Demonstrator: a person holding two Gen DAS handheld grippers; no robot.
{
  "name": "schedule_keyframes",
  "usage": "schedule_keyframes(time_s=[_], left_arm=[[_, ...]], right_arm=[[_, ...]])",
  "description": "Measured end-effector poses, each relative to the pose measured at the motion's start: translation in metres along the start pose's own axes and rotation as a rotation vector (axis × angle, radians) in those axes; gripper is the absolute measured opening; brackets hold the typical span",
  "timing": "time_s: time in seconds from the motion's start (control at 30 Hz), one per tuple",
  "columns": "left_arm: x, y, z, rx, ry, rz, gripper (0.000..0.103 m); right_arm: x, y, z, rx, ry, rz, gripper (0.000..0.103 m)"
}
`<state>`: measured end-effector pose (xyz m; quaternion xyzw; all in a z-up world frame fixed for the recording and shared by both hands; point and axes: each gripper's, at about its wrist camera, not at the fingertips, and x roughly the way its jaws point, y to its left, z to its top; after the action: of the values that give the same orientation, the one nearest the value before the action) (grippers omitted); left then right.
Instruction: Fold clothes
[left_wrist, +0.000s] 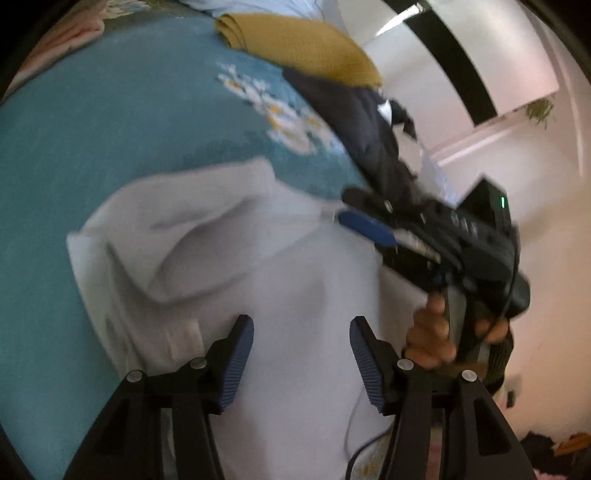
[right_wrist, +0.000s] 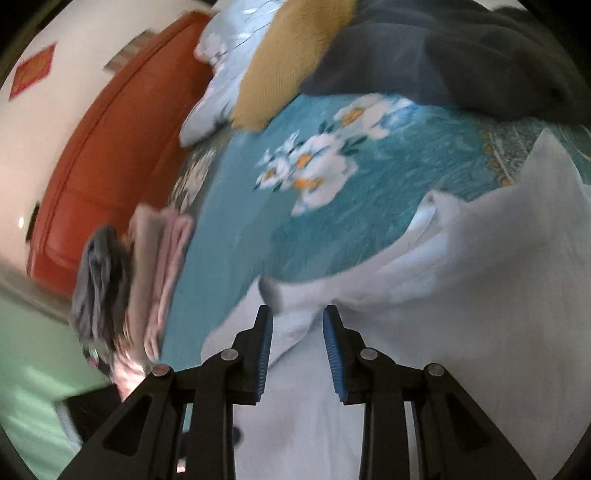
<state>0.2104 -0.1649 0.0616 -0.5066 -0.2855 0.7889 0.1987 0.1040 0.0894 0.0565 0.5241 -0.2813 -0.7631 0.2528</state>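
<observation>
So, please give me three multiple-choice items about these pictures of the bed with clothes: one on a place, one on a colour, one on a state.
1. Where does the mustard-yellow knitted garment lie?
A. at the far side of the teal flowered bedspread, next to the dark navy garment
B. on top of the white garment
C. on the floor

2. What colour is the garment lying below both grippers?
A. red
B. white
C. green

3. How do the jaws of the left gripper stand?
A. shut on the cloth
B. apart, nothing pinched
C. shut on a hanger

Key: 1 A, the left wrist view shows it beyond the flowers, beside the navy cloth. 2 B, the white garment fills the foreground in both views. 3 B, a clear gap shows between the blue pads, with cloth only beneath them.
</observation>
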Motion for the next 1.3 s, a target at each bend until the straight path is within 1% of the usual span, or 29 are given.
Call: schedule_keyframes(time_s=[0.07, 0.1, 0.17, 0.23, 0.27, 0.33, 0.47, 0.53, 0.6, 0.63, 0.7, 0.73, 0.77, 0.83, 0.87, 0.93, 1.03, 1.1, 1.13, 1.2, 1.3], left_arm=[[-0.007, 0.005, 0.009, 0.000, -0.074, 0.063, 0.058], [-0.010, 0.009, 0.013, -0.007, -0.101, 0.081, 0.058], [-0.017, 0.023, 0.022, -0.057, -0.155, 0.091, 0.058], [-0.022, 0.036, 0.030, -0.097, -0.200, 0.104, 0.058], [-0.023, 0.043, 0.035, -0.119, -0.221, 0.127, 0.058], [-0.024, 0.056, 0.042, -0.154, -0.234, 0.157, 0.058], [-0.038, 0.074, 0.044, -0.235, -0.271, 0.177, 0.058], [-0.051, 0.078, 0.041, -0.269, -0.299, 0.172, 0.058], [-0.060, 0.072, 0.037, -0.265, -0.314, 0.153, 0.058], [-0.062, 0.066, 0.034, -0.246, -0.315, 0.138, 0.058], [-0.067, 0.044, 0.020, -0.186, -0.287, 0.090, 0.058], [-0.064, 0.032, 0.012, -0.154, -0.260, 0.065, 0.058], [-0.059, 0.019, 0.003, -0.122, -0.232, 0.039, 0.059], [-0.046, -0.007, -0.019, -0.046, -0.159, 0.001, 0.059], [-0.035, -0.022, -0.032, 0.000, -0.111, -0.009, 0.059], [-0.014, -0.043, -0.057, 0.071, -0.027, -0.027, 0.059], [0.017, -0.062, -0.090, 0.129, 0.071, -0.038, 0.059], [0.035, -0.066, -0.107, 0.138, 0.117, 0.003, 0.059], [0.037, -0.069, -0.111, 0.164, 0.106, 0.022, 0.059], [0.037, -0.077, -0.116, 0.223, 0.073, 0.059, 0.061], [0.033, -0.077, -0.116, 0.187, 0.076, 0.035, 0.061]], right_arm=[[-0.009, 0.000, 0.000, -0.006, -0.020, 0.016, 0.030], [-0.017, -0.001, -0.001, -0.013, -0.034, 0.011, 0.030], [-0.036, -0.005, -0.001, -0.019, -0.063, 0.003, 0.031], [-0.058, -0.015, -0.002, -0.005, -0.099, -0.001, 0.031], [-0.071, -0.021, -0.004, 0.006, -0.119, -0.004, 0.031], [-0.095, -0.035, -0.009, 0.031, -0.158, -0.013, 0.033], [-0.139, -0.070, -0.028, 0.096, -0.218, -0.061, 0.035], [-0.157, -0.086, -0.039, 0.132, -0.238, -0.087, 0.035], [-0.174, -0.104, -0.053, 0.170, -0.254, -0.113, 0.035], [-0.182, -0.111, -0.060, 0.186, -0.257, -0.127, 0.035], [-0.196, -0.126, -0.074, 0.219, -0.262, -0.157, 0.035], [-0.202, -0.133, -0.081, 0.234, -0.261, -0.168, 0.036], [-0.207, -0.139, -0.087, 0.247, -0.261, -0.174, 0.039], [-0.211, -0.150, -0.097, 0.275, -0.245, -0.160, 0.047], [-0.212, -0.155, -0.102, 0.290, -0.231, -0.142, 0.047], [-0.207, -0.158, -0.110, 0.312, -0.194, -0.091, 0.047], [-0.202, -0.155, -0.118, 0.312, -0.172, -0.038, 0.047], [-0.199, -0.152, -0.123, 0.310, -0.159, -0.004, 0.047], [-0.198, -0.151, -0.126, 0.315, -0.148, 0.012, 0.047], [-0.194, -0.151, -0.127, 0.315, -0.158, 0.028, 0.047], [-0.189, -0.153, -0.127, 0.325, -0.185, 0.055, 0.047]])
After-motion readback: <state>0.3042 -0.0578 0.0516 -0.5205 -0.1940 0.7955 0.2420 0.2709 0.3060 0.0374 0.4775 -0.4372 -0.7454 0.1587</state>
